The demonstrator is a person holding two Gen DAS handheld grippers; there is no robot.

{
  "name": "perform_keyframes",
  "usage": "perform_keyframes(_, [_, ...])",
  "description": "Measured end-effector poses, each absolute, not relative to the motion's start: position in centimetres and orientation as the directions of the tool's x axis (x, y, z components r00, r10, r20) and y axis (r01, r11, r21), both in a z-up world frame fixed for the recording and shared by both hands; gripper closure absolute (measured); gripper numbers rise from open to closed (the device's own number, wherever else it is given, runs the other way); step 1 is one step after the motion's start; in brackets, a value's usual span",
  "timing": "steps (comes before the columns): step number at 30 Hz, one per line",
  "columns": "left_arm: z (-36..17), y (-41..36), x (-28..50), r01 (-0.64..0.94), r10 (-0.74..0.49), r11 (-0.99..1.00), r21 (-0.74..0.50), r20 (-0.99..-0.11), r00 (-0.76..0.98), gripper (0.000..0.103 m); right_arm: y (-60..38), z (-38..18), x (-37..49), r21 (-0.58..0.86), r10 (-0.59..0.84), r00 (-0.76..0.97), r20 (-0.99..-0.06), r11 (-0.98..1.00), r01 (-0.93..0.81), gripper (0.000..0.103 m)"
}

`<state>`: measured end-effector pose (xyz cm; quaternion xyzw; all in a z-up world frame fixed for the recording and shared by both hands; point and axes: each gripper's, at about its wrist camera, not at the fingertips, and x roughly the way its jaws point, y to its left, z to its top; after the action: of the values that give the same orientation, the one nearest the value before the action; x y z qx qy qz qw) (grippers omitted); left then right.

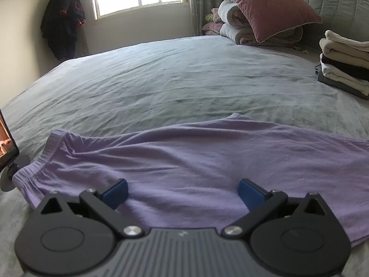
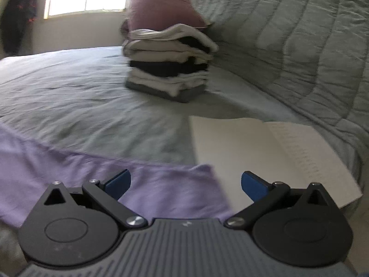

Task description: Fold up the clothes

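A lilac garment (image 1: 196, 159) lies spread flat across the near part of the grey bed sheet (image 1: 173, 78), its elastic waistband (image 1: 43, 157) at the left. My left gripper (image 1: 183, 190) hovers open over the garment's near edge, blue pads (image 1: 116, 192) wide apart and holding nothing. In the right wrist view the garment's right end (image 2: 161, 191) lies under my right gripper (image 2: 185, 183), which is also open and empty. Its right pad (image 2: 252, 188) hangs over a white sheet (image 2: 265, 157) beside the cloth.
A stack of folded clothes (image 2: 170, 67) (image 1: 343, 69) stands at the far right of the bed. A pink pillow (image 1: 267, 7) leans on rolled bedding by the quilted headboard (image 2: 299, 34). A dark coat (image 1: 63, 20) hangs by the window. A screen on a stand (image 1: 7, 147) sits at the left edge.
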<state>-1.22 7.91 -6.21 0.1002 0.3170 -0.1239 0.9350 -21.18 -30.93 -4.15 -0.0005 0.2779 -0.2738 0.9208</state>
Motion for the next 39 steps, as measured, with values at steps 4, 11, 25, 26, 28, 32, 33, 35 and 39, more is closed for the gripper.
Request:
perform_keyframes(4, [-6.2,7.7,-1.1,0.293,-0.165,0.950,0.110,-0.621,0.767,0.000,-32.1,-5.2,-19.7,-0.204,-0.500,0.668,-0.551,0.857,0.473,0.000])
perform_keyframes(11, [-6.2,7.6,-0.9,0.292,-0.165,0.950,0.106,-0.624,0.763,0.000,-35.3,-5.9,-18.3,-0.272,-0.583,0.593,-0.555,0.801,0.533,0.000])
perform_keyframes(25, [-5.7,6.6,-1.9,0.326,-0.149,0.923,0.204,-0.593,0.791,0.000,-35.6,-2.5,-22.7,0.037,-0.419,0.632,-0.652,0.815,0.579,0.000])
perform_keyframes(26, [-5.7,6.6,-2.0,0.330,-0.150,0.921,0.208,-0.592,0.792,0.000,-35.6,-2.3,-23.1,0.072,-0.393,0.639,-0.662,0.815,0.576,0.000])
perform_keyframes(28, [-5.7,6.6,-2.1,0.335,-0.151,0.917,0.214,-0.592,0.792,0.000,-35.7,-2.0,-23.6,0.139,-0.344,0.648,-0.680,0.807,0.574,0.000])
perform_keyframes(32, [-5.5,6.7,-2.1,0.341,-0.157,0.917,0.206,-0.599,0.785,0.000,-37.0,-2.0,-24.4,0.296,-0.242,0.659,-0.712,0.747,0.595,0.000])
perform_keyframes(33, [-5.5,6.8,-2.1,0.342,-0.161,0.918,0.200,-0.601,0.783,0.000,-37.4,-2.1,-24.7,0.337,-0.227,0.660,-0.716,0.717,0.611,0.000])
perform_keyframes(35, [-5.3,7.0,-2.1,0.344,-0.167,0.920,0.188,-0.605,0.778,0.000,-38.0,-2.3,-25.4,0.402,-0.207,0.665,-0.718,0.656,0.639,0.000])
perform_keyframes(39, [-5.2,7.2,-2.2,0.341,-0.171,0.923,0.176,-0.607,0.776,0.000,-38.6,-2.9,-26.2,0.489,-0.168,0.678,-0.715,0.573,0.658,0.000])
